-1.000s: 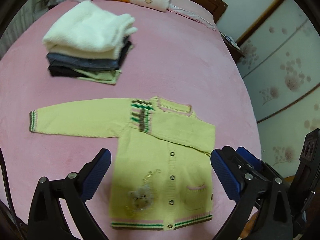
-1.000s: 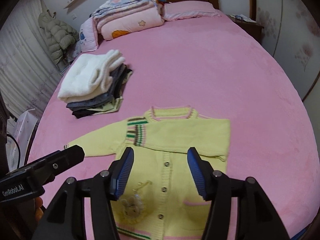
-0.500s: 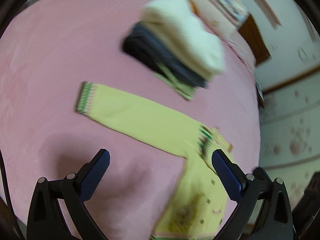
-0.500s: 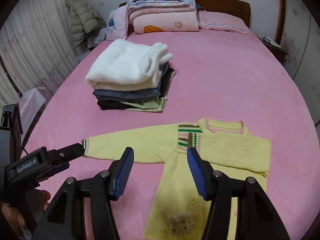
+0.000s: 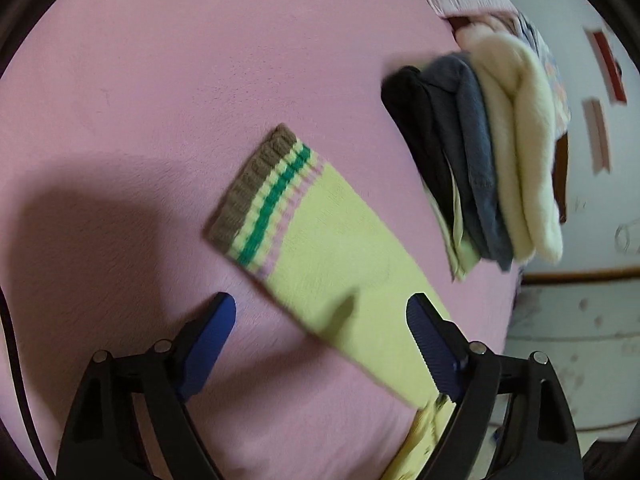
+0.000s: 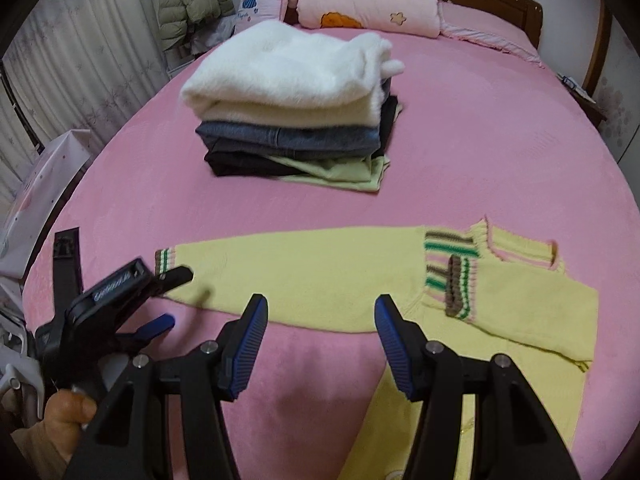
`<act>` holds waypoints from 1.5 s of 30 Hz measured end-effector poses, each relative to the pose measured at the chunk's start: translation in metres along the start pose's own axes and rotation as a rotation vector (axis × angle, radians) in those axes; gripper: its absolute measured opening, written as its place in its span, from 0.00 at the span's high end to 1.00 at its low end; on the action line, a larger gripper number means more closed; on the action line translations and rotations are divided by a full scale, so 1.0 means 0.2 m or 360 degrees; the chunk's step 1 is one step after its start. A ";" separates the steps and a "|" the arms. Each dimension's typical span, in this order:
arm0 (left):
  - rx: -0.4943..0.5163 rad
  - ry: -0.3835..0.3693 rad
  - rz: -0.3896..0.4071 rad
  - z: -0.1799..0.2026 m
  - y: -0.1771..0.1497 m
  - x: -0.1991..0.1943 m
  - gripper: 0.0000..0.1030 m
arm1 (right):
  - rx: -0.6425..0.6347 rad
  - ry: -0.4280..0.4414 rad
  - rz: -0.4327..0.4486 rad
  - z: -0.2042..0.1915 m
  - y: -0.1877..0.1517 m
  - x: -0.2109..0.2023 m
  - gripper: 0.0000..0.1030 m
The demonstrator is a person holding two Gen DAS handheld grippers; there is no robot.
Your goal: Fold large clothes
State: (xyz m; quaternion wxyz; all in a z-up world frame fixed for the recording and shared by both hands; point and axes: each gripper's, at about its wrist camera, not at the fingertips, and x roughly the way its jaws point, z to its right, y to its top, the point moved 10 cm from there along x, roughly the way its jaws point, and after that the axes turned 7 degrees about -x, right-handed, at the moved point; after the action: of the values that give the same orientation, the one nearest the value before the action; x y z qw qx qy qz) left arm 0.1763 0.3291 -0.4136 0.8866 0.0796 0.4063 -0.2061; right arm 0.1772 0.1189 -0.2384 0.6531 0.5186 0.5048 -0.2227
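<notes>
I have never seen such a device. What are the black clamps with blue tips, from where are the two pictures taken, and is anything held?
They are hand-held grippers; a person holds one in each hand, each with a camera looking along its fingers. One picture is from the left gripper, its jaws just closing around the yellow cardigan's sleeve without pressing it. The other is from the right gripper, open and empty. On the pink bed also lies a stack of folded clothes.
</notes>
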 end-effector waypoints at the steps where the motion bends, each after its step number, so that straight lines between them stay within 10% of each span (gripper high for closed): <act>1: -0.0014 -0.0032 0.0011 0.01 0.01 0.02 0.17 | -0.0004 0.0012 -0.0018 0.00 -0.02 0.02 0.46; 5: 0.0036 -0.0024 0.0086 0.07 0.07 0.07 0.43 | 0.0040 0.0044 -0.0054 0.02 -0.07 0.05 0.46; 7: 0.0080 0.0005 0.0095 0.11 0.09 0.10 0.92 | 0.0068 0.0051 -0.0066 0.04 -0.09 0.06 0.46; 14: 0.0569 -0.0063 0.0188 0.62 -0.07 -0.06 0.92 | 0.0136 0.0038 -0.0049 0.16 -0.13 0.00 0.46; 25: 0.1216 -0.0491 -0.0132 1.57 -1.15 0.11 0.92 | 0.0520 -0.0145 0.0018 0.82 -0.39 -0.21 0.46; 29: 0.1320 -0.0439 -0.0228 1.62 -1.46 0.35 0.90 | 0.0617 -0.0258 -0.0004 1.12 -0.56 -0.27 0.46; 33: 0.1388 -0.0253 -0.0375 1.50 -1.70 0.66 0.46 | 0.0710 -0.0303 -0.0043 1.33 -0.73 -0.29 0.46; 35: 0.1386 -0.0171 -0.0415 1.42 -1.75 0.74 0.40 | 0.0738 -0.0319 -0.0063 1.41 -0.79 -0.29 0.46; 45: 0.1341 0.0048 -0.0093 1.25 -1.43 0.49 0.37 | 0.0699 -0.0170 -0.0016 1.50 -0.74 -0.23 0.46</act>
State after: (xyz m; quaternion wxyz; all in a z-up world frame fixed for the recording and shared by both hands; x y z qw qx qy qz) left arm 0.2819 -0.0355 -0.3149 0.7643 0.4267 0.3014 -0.3780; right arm 0.1665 -0.2156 -0.2781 0.5493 0.6332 0.4115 -0.3577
